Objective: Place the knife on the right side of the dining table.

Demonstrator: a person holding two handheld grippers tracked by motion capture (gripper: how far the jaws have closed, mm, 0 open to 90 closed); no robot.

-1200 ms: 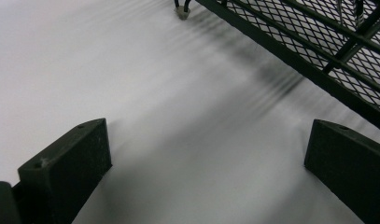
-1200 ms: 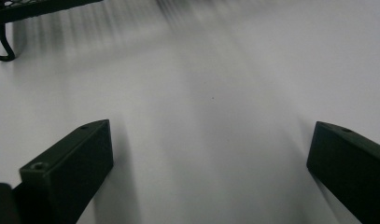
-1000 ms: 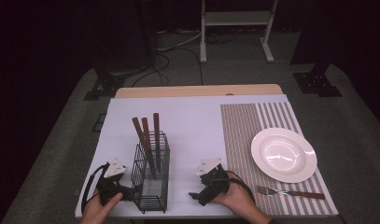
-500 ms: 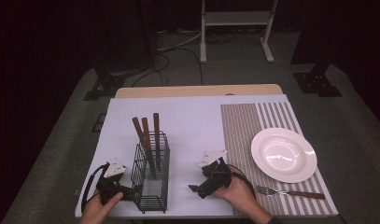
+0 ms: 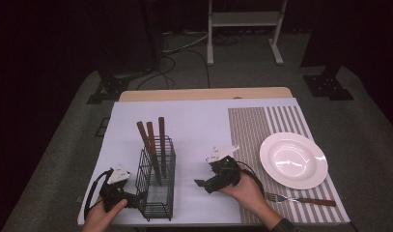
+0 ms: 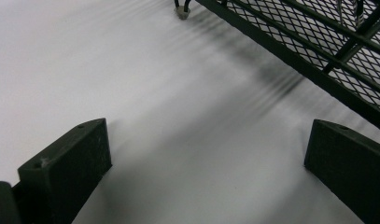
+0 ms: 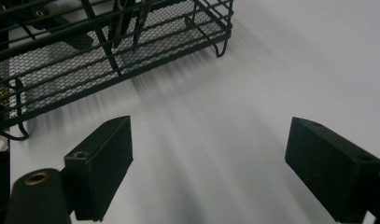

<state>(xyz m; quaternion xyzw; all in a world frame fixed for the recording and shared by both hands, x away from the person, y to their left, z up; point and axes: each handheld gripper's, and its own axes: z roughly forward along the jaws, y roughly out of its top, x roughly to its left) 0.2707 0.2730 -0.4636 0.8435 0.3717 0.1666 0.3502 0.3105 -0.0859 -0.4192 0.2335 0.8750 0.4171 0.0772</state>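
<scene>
The right claw (image 5: 200,184), low in the middle of the frame, has been narrowing its jaws with nothing between them; the left claw (image 5: 137,199), lower left, gapes empty beside the wire basket (image 5: 157,186), which stands between them. The basket looks light and stiff, best pinched on a rim wire. Three wooden handles (image 5: 153,145) jut up and could tip. A plate (image 5: 293,160) and fork (image 5: 300,198) lie far right on the desk (image 5: 199,121).
</scene>
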